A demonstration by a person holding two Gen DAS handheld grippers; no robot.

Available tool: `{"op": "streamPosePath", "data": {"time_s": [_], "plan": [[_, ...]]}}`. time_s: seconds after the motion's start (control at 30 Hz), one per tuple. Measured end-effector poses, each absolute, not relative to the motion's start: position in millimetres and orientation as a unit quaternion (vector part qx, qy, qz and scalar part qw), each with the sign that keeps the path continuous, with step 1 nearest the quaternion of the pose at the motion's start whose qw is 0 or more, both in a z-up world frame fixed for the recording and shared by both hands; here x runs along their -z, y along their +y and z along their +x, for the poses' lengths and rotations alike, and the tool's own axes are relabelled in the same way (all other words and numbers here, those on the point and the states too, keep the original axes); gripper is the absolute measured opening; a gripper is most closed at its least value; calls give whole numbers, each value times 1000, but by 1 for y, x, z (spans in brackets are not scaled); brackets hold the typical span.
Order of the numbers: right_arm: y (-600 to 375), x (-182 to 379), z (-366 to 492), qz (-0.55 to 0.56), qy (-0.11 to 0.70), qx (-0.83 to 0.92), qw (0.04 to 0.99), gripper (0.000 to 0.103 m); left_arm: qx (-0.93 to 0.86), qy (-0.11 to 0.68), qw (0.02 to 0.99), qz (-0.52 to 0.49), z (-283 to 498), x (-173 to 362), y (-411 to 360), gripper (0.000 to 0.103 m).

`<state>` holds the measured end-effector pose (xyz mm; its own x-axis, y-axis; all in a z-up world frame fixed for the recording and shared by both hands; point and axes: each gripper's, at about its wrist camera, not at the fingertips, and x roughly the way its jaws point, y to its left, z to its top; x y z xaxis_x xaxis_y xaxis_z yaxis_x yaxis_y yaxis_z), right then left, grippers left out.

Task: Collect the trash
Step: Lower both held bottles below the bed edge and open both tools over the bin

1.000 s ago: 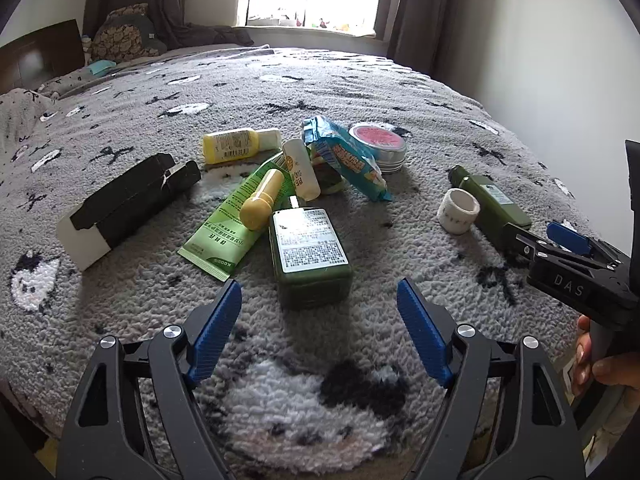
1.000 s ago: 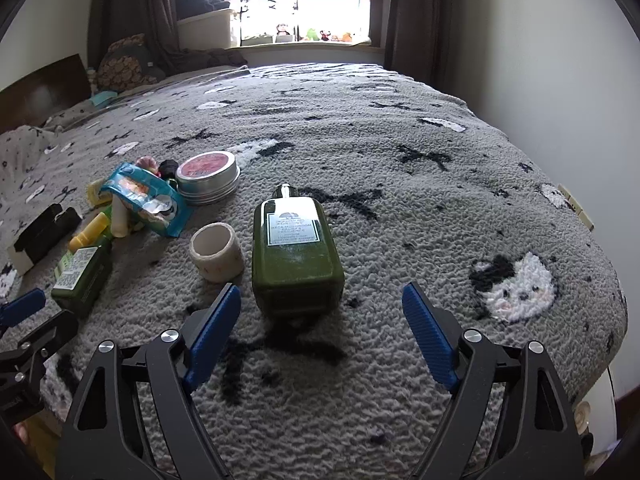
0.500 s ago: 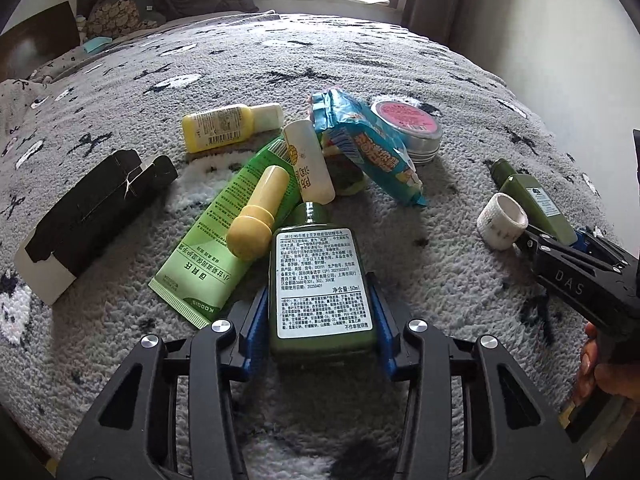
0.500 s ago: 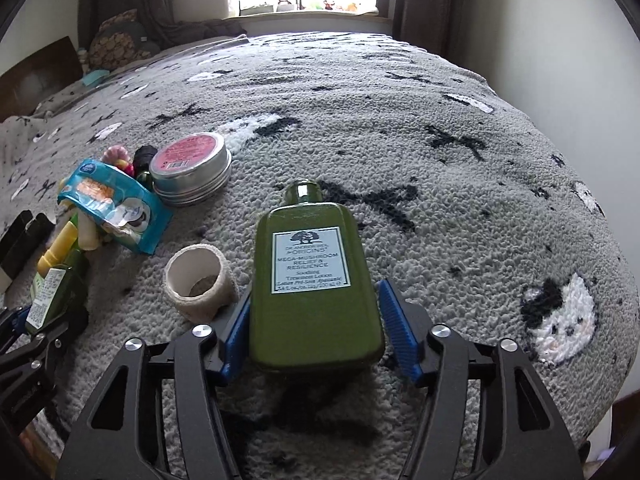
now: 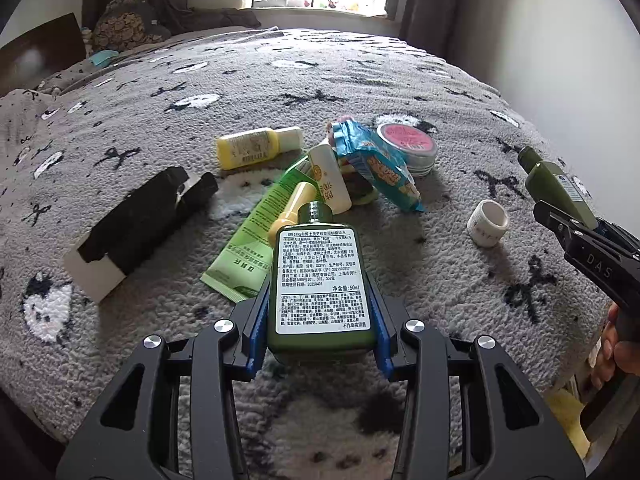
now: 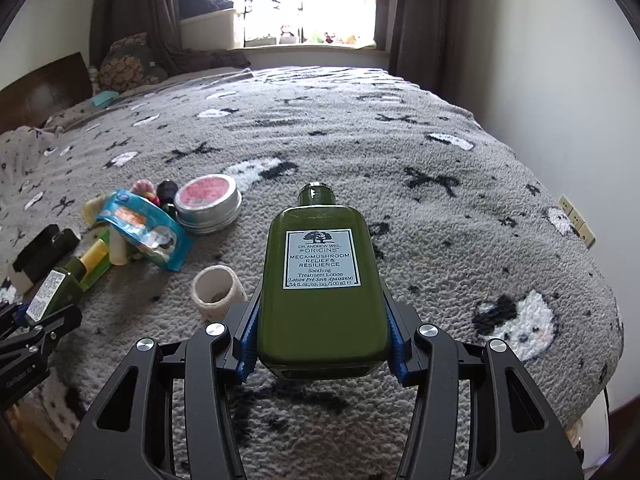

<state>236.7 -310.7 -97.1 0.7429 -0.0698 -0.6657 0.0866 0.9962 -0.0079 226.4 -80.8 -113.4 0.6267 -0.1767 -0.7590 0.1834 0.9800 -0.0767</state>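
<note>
Left gripper: blue fingers closed partway, pads pressed against both sides of a small green bottle. White label with Chinese print faces up; neck points away from the camera. The bottle's base sits between the pads; it appears lifted just off the blanket, its neck above the pile of items.

Right gripper: fingers likewise closed partway on a larger green lotion bottle, label reading "Origins Mega-Mushroom Relief & Resilience". Neck points away, base between the pads. The shadow on the blanket below suggests it is raised clear of the bed.

Surface: bed with grey fleece blanket, black-and-white pattern.

Remaining items on the blanket, left wrist view:
- black carton with white end, lying flat, to the left
- light green tube, with a yellow-capped tube lying on it
- yellow bottle with white cap, further back
- white stick tube, leaning on the pile
- blue snack wrapper, touching a round tin with pink lid
- small white ring-shaped roll, standing apart to the right, near the right gripper

A person's hand on the right gripper's handle shows at the right edge.
</note>
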Motion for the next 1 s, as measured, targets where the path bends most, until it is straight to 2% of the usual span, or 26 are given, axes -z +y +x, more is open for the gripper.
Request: {"op": "streamPosePath", "data": {"time_s": [0.33,0.5,0.67,1.0], "plan": [[-279,57,147,6,286,-29,958,51,119,372,920,10,151,81,-36,40],[-276,54,107,38,269,-57,961,51,128,350,928,12,110,74,-20,40],[-252,76,74,8,293,-94,952,51,143,351,925,21,75,86,-18,40],[-230,136,46,18,371,-128,920,51,184,413,892,30,31,140,-21,40]]}}
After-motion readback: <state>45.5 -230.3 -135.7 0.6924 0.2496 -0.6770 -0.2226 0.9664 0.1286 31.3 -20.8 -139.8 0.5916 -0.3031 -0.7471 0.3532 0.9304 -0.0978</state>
